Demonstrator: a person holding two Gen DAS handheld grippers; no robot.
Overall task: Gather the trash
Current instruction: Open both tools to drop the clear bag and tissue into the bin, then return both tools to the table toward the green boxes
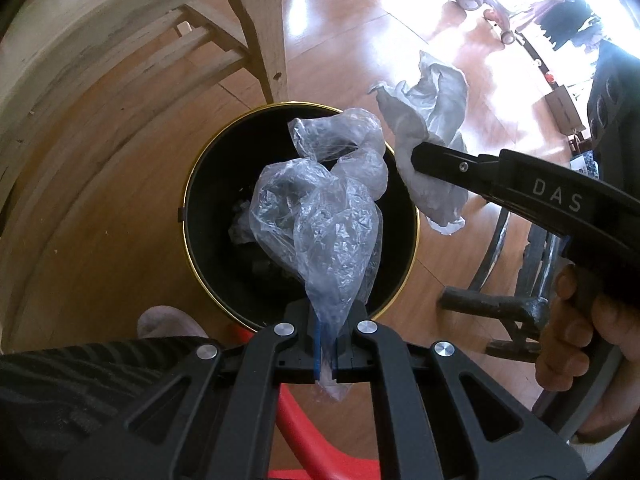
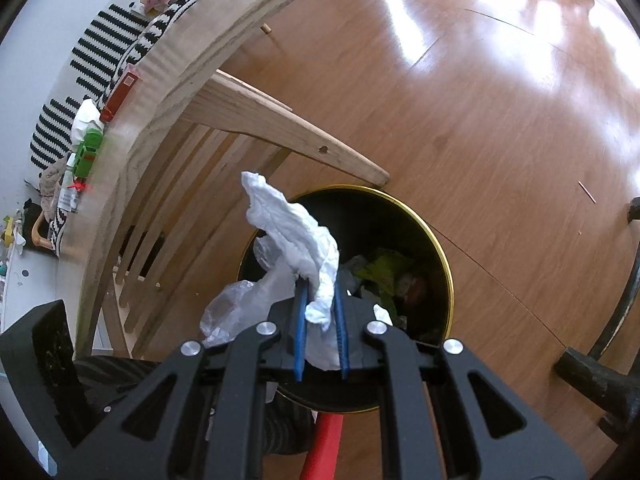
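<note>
A black trash bin with a gold rim (image 1: 192, 184) stands on the wood floor below both grippers; it also shows in the right wrist view (image 2: 440, 256) with trash inside. My left gripper (image 1: 327, 320) is shut on a crumpled clear plastic bag (image 1: 320, 216) and holds it over the bin's opening. The bag also shows in the right wrist view (image 2: 236, 308). My right gripper (image 2: 320, 300) is shut on a crumpled white tissue (image 2: 296, 236) above the bin. In the left wrist view the right gripper (image 1: 416, 160) holds the tissue (image 1: 432, 120) just right of the bin.
A wooden table edge (image 2: 160, 92) and its leg (image 2: 296, 136) stand to the left of the bin. The tabletop holds a striped cloth (image 2: 96, 44) and small items. Dark metal chair legs (image 2: 600, 372) are at the right. A red bar (image 2: 324, 444) lies below.
</note>
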